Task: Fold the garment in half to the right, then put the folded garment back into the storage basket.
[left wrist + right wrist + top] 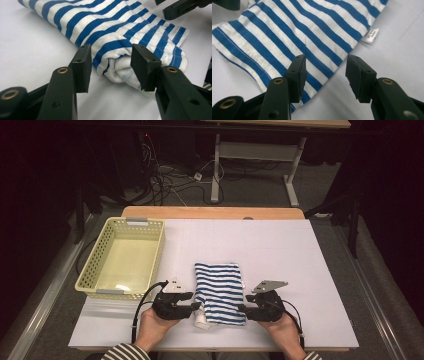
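A folded blue-and-white striped cloth (218,292) lies near the front edge of the table (280,250), about midway between its left and right edges. The person's two hands sit at either side of its near end.

The left gripper (192,306) stands with its jaws spread, pads clear of the fabric. In the left gripper view the rolled white fold at the cloth's near corner (122,67) sits between the jaws, unpinched.

The right gripper (245,311) is spread too. In the right gripper view the cloth's edge (322,75) runs between its jaws, with one jaw over the stripes and the other over bare table. A small white label (370,35) sticks out from that edge farther along.

A yellow basket (122,257) stands empty at the table's left edge, well apart from the cloth.

My worry is the fold itself. With nothing clamped, the loose roll at the left corner could slump open. If the left gripper closes there, it might catch just the outer layer, and a lift would then unroll the bundle. On the right, a pinch that shallow could slip off the hem, so one side rises alone and the cloth sags or drags across the table.
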### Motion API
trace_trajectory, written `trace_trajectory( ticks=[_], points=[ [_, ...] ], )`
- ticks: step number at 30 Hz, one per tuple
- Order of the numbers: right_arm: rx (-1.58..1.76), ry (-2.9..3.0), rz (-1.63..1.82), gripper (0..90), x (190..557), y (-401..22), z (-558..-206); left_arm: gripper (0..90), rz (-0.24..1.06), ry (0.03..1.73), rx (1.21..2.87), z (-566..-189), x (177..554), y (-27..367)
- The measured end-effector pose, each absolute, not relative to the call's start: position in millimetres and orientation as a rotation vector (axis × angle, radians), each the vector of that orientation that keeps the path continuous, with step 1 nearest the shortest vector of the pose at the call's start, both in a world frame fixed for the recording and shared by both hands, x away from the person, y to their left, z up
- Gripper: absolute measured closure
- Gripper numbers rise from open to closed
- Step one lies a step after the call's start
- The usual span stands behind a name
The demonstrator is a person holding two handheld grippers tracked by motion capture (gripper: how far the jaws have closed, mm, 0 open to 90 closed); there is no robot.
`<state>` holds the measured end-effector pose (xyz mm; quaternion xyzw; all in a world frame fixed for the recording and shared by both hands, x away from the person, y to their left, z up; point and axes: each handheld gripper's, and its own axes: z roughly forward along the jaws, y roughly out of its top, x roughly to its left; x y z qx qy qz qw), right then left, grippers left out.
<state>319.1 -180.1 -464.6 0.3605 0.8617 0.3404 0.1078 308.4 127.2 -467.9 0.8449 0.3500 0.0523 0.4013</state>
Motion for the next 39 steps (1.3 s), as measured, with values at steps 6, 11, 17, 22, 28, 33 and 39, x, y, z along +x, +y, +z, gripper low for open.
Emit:
trace_trajectory(
  ticks=[6, 11, 17, 22, 28, 33, 39],
  points=[
    [1.072, 2.504, 1.039, 50.0, 315, -192, -461, 49.1, 0.118, 0.887, 2.126, -468, 310, 126],
    [1.098, 2.476, 1.058, 49.2, 318, -198, -460, 49.1, 0.111, 0.879, 2.127, -468, 310, 127],
    [1.106, 2.467, 1.045, 48.7, 315, -199, -460, 48.2, 0.112, 0.869, 2.134, -468, 310, 127],
    [1.101, 2.455, 1.059, 48.4, 314, -202, -458, 47.4, 0.117, 0.872, 2.132, -467, 309, 126],
    [1.103, 2.423, 1.098, 47.4, 312, -210, -453, 46.6, 0.119, 0.874, 2.133, -467, 310, 127],
    [1.095, 2.405, 1.113, 46.8, 307, -216, -450, 46.5, 0.123, 0.869, 2.139, -468, 309, 124],
    [1.096, 2.386, 1.128, 46.7, 300, -226, -447, 45.5, 0.141, 0.87, 2.145, -467, 310, 122]
  ],
)
